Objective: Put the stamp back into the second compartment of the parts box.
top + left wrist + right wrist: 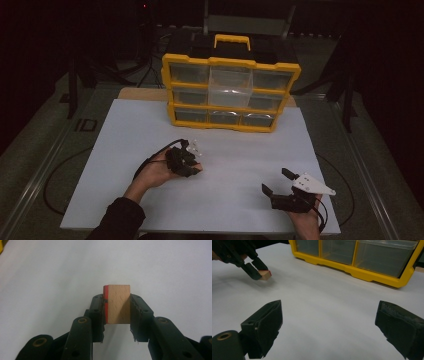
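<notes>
1. Nearest us, we held the right gripper [278,181] low over the white board [235,200], its jaws spread wide with nothing between them.
2. A little farther in and to the left, our left gripper [117,305] had its jaws drawn in narrow, clamped on a small wooden block [120,303] with one red face.
3. In the right gripper view the block [265,275] sat at the jaw tips, close over the board; whether it touched the board we could not tell.
4. We judged the block light, stiff and unlikely to break. Its bare wood looked slightly rough, so the pads should not slip on it.
5. The jaws pressed on the red face and the face opposite it. We thought such flat, parallel sides the right place to take hold, near the middle so the block would not twist.
6. Farthest off stood the yellow organizer [231,92] with its clear drawers [229,86], at the board's back edge, well apart from both grippers.
</notes>
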A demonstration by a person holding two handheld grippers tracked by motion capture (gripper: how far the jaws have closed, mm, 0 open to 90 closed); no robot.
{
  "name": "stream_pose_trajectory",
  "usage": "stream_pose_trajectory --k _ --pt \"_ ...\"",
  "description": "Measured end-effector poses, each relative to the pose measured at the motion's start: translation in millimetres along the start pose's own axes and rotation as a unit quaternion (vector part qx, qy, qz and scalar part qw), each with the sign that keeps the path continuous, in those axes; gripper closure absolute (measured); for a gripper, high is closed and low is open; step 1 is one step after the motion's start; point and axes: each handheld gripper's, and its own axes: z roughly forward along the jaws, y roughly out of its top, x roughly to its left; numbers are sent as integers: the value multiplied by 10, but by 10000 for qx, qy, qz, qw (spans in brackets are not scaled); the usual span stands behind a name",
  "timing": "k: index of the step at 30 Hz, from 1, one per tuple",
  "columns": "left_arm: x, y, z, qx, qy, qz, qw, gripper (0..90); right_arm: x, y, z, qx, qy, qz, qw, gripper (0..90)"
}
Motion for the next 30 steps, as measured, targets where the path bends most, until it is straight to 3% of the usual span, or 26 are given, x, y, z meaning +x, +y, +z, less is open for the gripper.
stream_pose_trajectory --k 16,20,30 --pt "82 -51 -279 -156 288 -39 9995 668 -8 0 -9 -34 6 25 10000 72" --pt "118 -55 -362 -278 283 -114 9991 668 -4 0 -7 -20 20 14 10000 72" --pt "170 -63 -506 -275 306 -77 9991 668 2 -1 -1 -3 26 0 10000 72"
